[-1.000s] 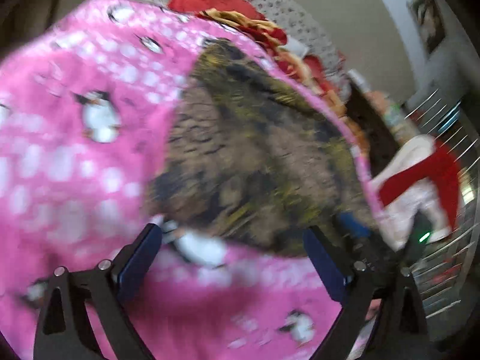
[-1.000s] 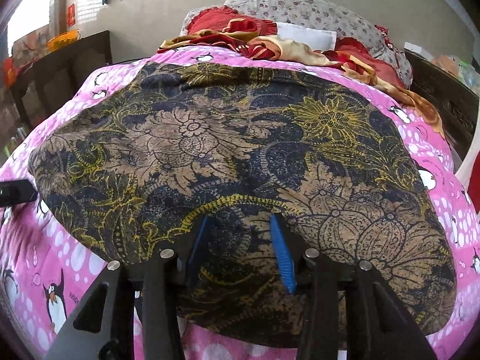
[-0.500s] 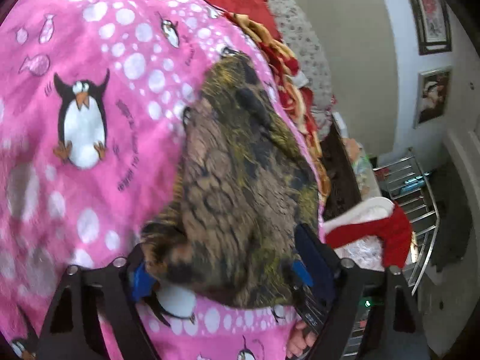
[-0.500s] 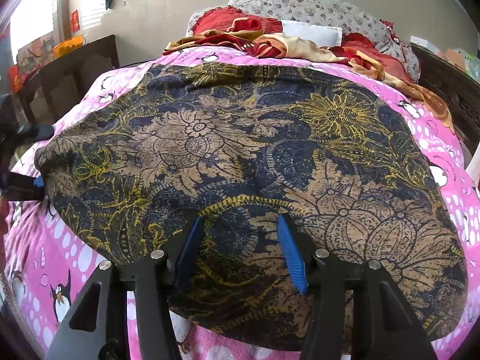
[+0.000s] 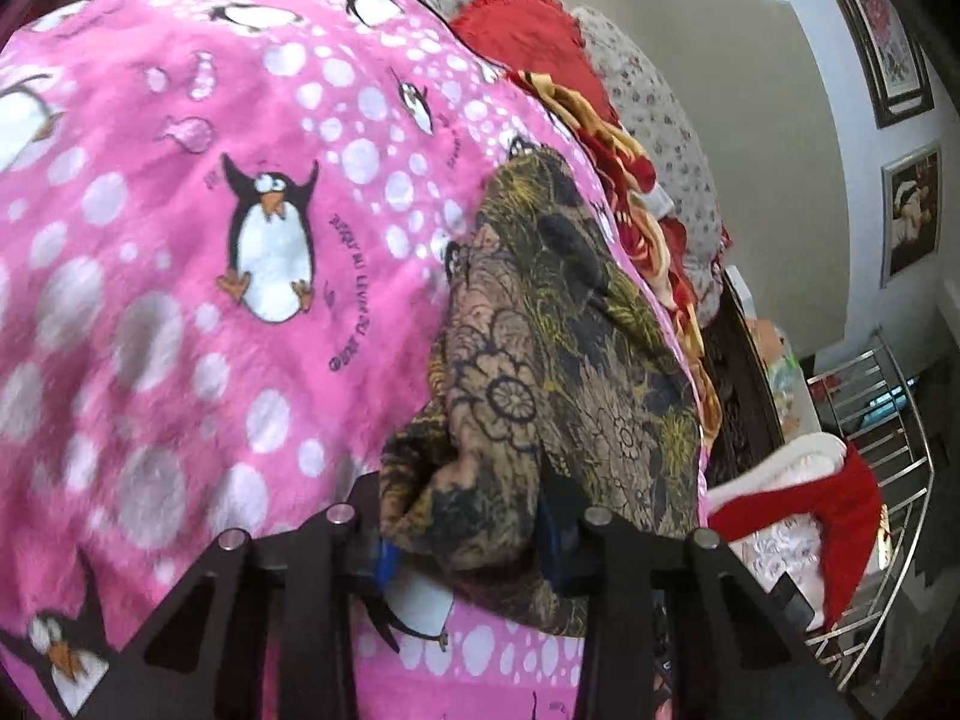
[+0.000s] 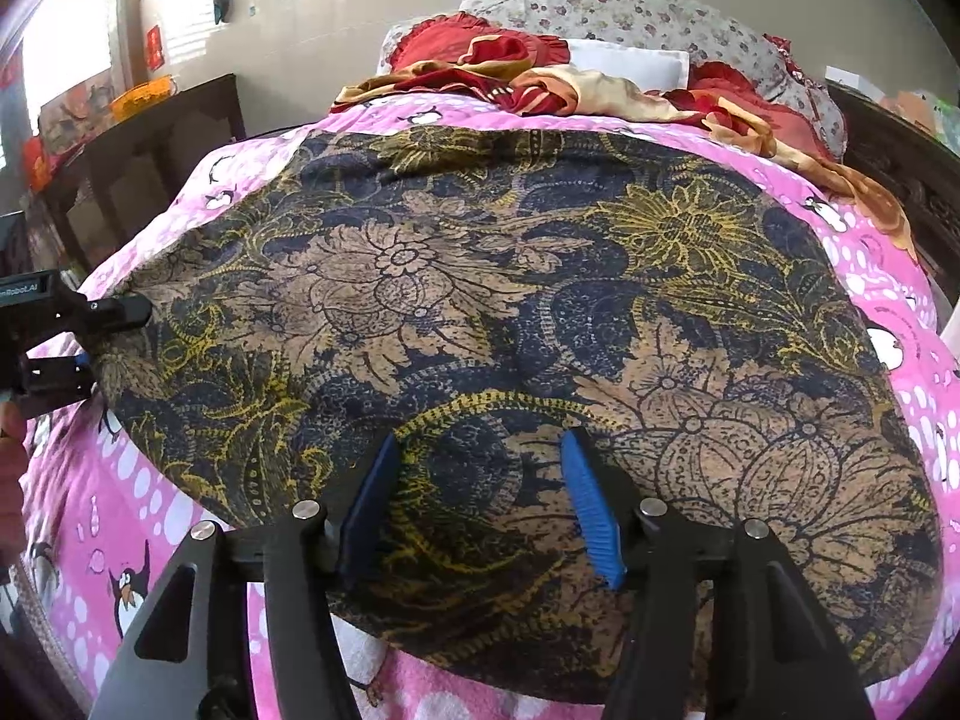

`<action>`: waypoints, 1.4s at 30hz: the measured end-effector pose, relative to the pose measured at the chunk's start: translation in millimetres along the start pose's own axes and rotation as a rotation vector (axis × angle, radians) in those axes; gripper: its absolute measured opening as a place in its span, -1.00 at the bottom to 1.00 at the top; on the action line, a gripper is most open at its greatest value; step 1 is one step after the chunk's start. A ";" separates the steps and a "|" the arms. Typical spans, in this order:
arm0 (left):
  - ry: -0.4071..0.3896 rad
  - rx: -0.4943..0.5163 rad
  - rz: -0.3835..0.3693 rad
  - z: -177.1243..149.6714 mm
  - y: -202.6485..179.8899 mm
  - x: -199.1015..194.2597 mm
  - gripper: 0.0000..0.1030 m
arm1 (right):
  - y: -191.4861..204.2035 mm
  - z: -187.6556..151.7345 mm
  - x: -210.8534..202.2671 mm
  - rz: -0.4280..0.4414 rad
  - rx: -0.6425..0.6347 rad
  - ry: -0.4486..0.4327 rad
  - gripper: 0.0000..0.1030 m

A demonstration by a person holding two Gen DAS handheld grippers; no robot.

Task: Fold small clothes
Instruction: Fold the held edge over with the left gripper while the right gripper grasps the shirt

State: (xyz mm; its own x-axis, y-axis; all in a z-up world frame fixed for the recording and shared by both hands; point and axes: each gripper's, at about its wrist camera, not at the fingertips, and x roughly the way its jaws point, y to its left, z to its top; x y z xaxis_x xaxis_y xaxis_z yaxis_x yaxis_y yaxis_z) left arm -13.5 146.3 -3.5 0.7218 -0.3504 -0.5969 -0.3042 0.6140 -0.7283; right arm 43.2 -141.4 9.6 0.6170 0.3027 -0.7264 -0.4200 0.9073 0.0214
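Note:
A dark cloth [image 6: 480,300] with brown and yellow flowers lies spread on a pink penguin blanket [image 6: 108,498]. My left gripper [image 5: 462,534] is at the cloth's left edge. Its jaws are closing, and a bunched fold of the cloth [image 5: 540,372] fills the gap and touches both blue pads. The right wrist view shows that same left gripper [image 6: 90,348] with one finger above the edge and one below. My right gripper [image 6: 480,438] rests over the near edge. Its jaws are opening, and the cloth lies flat between the spread pads, not pinched.
Red and gold fabrics [image 6: 540,84] and flowered pillows [image 6: 630,18] pile up at the head of the bed. Dark wooden furniture [image 6: 150,138] stands at the left. A red and white garment [image 5: 798,498] hangs by a metal rack [image 5: 888,420] beyond the bed's far side.
My left gripper went from wide open beside the cloth to closed in around its bunched edge, rolling as it came. My right gripper's pads have spread apart over the near edge.

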 end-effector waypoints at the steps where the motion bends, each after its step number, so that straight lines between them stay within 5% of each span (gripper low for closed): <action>1: -0.019 0.005 0.007 -2.3 -0.6 -3.2 -0.30 | 1.0 0.0 0.2 -0.003 -0.006 0.001 -0.11; 8: -0.118 0.152 0.098 -12.6 -18.7 -13.4 -0.71 | 12.1 7.3 1.4 -0.019 -0.058 0.068 0.10; 10: -0.174 0.243 0.138 -20.0 -34.6 -19.7 -0.74 | 17.7 28.2 -2.8 -0.037 -0.075 0.142 0.00; 12: -0.235 0.354 0.192 -31.0 -54.5 -24.2 -0.75 | 22.4 59.3 -14.6 -0.013 -0.068 0.116 0.00; 16: -0.328 0.578 0.247 -49.9 -94.3 -23.6 -0.75 | 65.0 140.2 -11.1 0.132 -0.062 0.103 0.00; 20: -0.364 0.704 0.245 -57.0 -121.9 -21.2 -0.75 | 127.7 203.1 27.4 0.282 -0.113 0.198 0.00; 26: -0.354 0.734 0.235 -52.0 -136.9 -11.1 -0.74 | 209.7 250.6 90.4 0.367 -0.248 0.400 0.00; 32: -0.349 0.743 0.203 -53.1 -146.3 -8.0 -0.75 | 275.2 250.5 156.1 0.203 -0.423 0.680 0.00; 37: -0.338 0.727 0.173 -55.2 -145.9 -10.7 -0.75 | 308.7 235.9 177.9 -0.004 -0.619 0.735 0.00; 42: -0.325 0.713 0.157 -56.2 -143.6 -11.7 -0.75 | 308.0 231.0 184.7 -0.068 -0.645 0.756 -0.67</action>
State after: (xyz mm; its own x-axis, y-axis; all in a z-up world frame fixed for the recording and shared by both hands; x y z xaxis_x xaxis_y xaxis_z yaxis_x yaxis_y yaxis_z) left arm -13.2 22.5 89.2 0.8819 -0.0659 -0.4668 -0.0257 0.9820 -0.1872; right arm 181.5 261.4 40.7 0.1612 -0.2124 -0.9638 -0.8193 0.5157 -0.2507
